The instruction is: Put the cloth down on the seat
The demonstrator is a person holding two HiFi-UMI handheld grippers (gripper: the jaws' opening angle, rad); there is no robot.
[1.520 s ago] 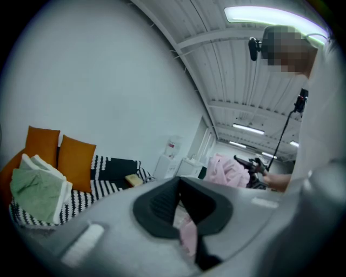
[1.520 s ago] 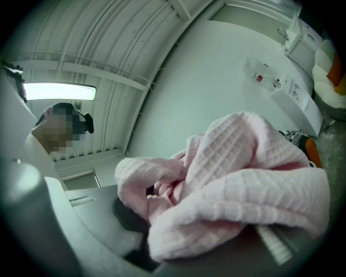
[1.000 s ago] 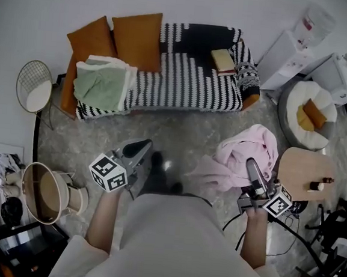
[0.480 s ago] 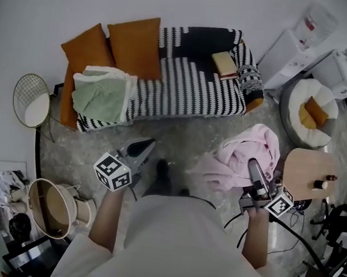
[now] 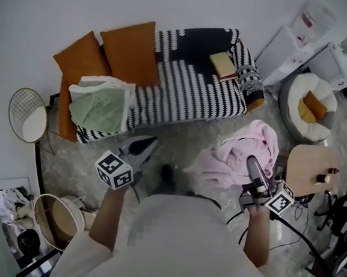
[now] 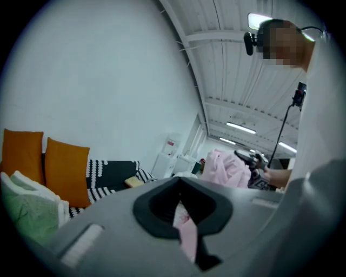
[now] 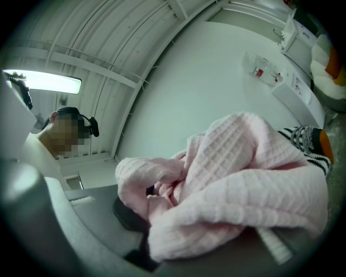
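A pink waffle-knit cloth (image 5: 237, 155) hangs bunched in mid-air at the right, above the floor and short of the sofa. My right gripper (image 5: 251, 163) is shut on it; in the right gripper view the pink cloth (image 7: 238, 184) drapes over both jaws and hides their tips. The seat is a sofa with a black-and-white striped cover (image 5: 190, 88) at the top of the head view. My left gripper (image 5: 148, 142) points toward the sofa from the left with its jaws together, away from the cloth. The left gripper view catches the pink cloth (image 6: 230, 166) off to its right.
Two orange cushions (image 5: 133, 50) and a folded green-and-white blanket (image 5: 98, 104) fill the sofa's left end; a book (image 5: 222, 64) lies at its right end. A round wooden side table (image 5: 307, 167) and a white beanbag chair (image 5: 306, 104) stand right. A woven basket (image 5: 64, 219) stands lower left.
The sofa has slid a little lower and nearer in the head view as the person steps toward it. Both grippers keep their pose, the cloth staying in the right one.
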